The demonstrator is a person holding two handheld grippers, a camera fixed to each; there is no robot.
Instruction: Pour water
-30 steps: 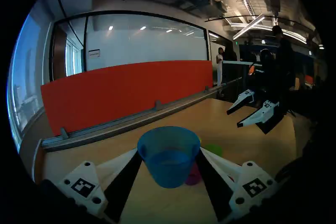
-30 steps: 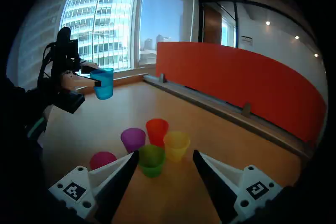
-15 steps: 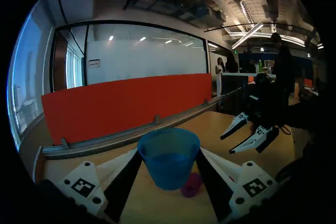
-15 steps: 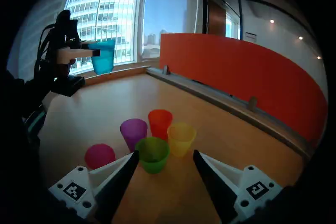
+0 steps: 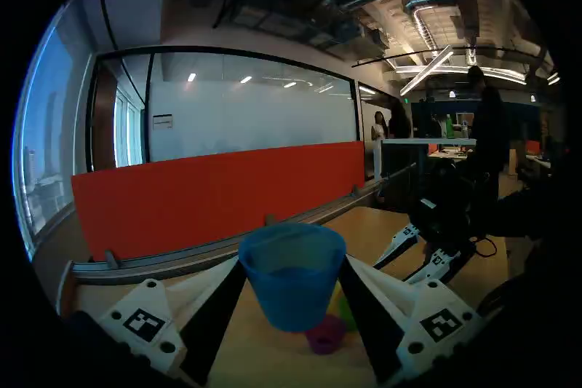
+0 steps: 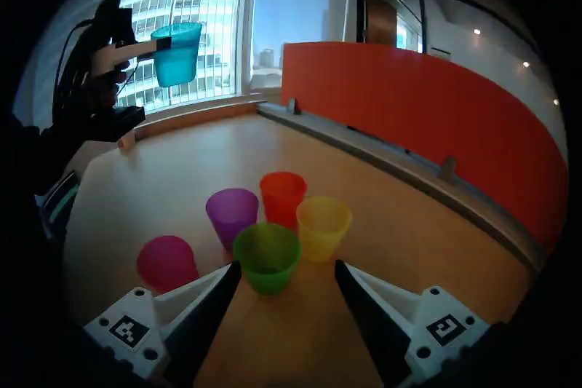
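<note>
1 blue cup, 5 other cups — 2 grippers

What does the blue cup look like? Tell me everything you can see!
The blue cup is see-through plastic, wide at the rim and narrower at the bottom. It looks partly filled with water. It is upright in the air, above the wooden table, pinched between the two fingers of the left gripper. Nothing else touches it.

Blue cup: translucent plastic, smooth, glossy, lower centre.
Green cup: translucent plastic, smooth, soft sheen.
Table: wood-look top, smooth, satin.
Panel: orange, matt, at right.
Right gripper: white matt plastic, black inner faces.
Window: clear glass, upper left.
</note>
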